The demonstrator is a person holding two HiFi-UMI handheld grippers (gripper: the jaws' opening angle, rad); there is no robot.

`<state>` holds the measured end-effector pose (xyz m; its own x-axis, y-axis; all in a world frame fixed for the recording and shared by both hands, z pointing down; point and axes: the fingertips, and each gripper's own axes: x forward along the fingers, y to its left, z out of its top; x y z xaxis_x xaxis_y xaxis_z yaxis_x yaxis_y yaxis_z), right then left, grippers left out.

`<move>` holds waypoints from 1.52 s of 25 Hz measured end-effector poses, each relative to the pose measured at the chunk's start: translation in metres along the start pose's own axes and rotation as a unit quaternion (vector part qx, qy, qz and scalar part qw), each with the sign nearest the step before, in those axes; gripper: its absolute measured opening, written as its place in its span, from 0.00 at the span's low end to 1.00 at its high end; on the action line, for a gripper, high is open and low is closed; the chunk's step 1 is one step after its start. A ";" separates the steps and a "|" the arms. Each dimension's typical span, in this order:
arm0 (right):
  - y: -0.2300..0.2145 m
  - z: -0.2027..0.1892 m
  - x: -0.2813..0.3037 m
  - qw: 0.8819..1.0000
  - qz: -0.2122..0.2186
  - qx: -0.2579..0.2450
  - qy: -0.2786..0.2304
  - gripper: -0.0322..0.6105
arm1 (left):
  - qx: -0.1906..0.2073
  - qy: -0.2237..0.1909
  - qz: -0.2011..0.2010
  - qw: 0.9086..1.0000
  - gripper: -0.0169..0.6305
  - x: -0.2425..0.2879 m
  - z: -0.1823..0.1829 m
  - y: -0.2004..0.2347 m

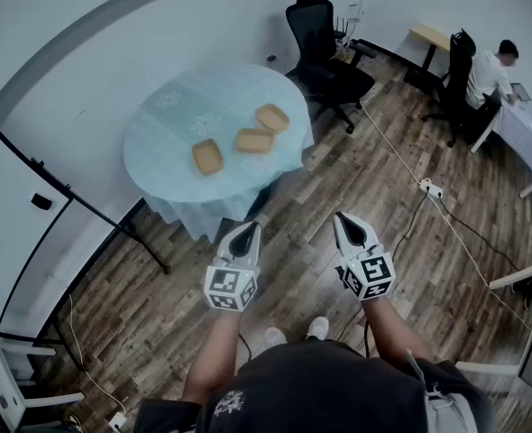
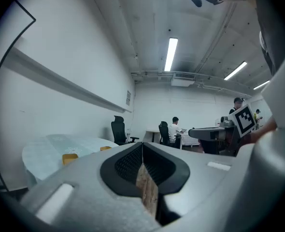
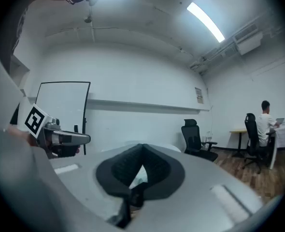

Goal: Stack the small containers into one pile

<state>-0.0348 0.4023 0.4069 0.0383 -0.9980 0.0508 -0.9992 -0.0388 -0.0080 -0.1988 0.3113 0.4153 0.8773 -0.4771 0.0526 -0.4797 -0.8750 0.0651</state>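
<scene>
On the round bench (image 1: 158,138) lie three tan trays, well apart: the left container (image 1: 207,157), middle container (image 1: 254,141) and right container (image 1: 272,117). Nearer, over the wood floor (image 1: 374,183), the left gripper (image 1: 247,227) and right gripper (image 1: 347,218) hang side by side, fingers (image 1: 244,240) together.

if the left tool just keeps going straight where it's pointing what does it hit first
Nothing close, it seems. The left tool points level, higher than the table, and its line passes just right of it toward the far desk. Depth is hard to judge.
</scene>
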 end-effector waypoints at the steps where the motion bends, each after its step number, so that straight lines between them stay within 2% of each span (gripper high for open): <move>1: 0.002 0.000 0.001 1.000 0.000 0.001 0.000 0.05 | 0.001 0.000 0.000 1.000 0.04 -0.001 0.000 0.002; 20: 0.058 -0.009 0.018 1.000 0.009 0.001 -0.007 0.05 | 0.013 0.005 -0.006 1.000 0.04 -0.030 -0.008 0.031; 28: 0.042 -0.009 0.044 1.000 0.018 0.005 -0.010 0.05 | 0.012 0.022 0.004 1.000 0.04 -0.013 -0.017 0.046; 38: -0.009 -0.004 0.097 0.999 0.048 0.002 -0.011 0.05 | 0.019 0.026 0.022 0.999 0.04 0.057 -0.009 0.054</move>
<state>-0.0221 0.3062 0.4156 -0.0578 -0.9979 0.0277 -0.9982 0.0574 -0.0156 -0.1752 0.2374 0.4312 0.8524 -0.5117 0.1071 -0.5168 -0.8558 0.0240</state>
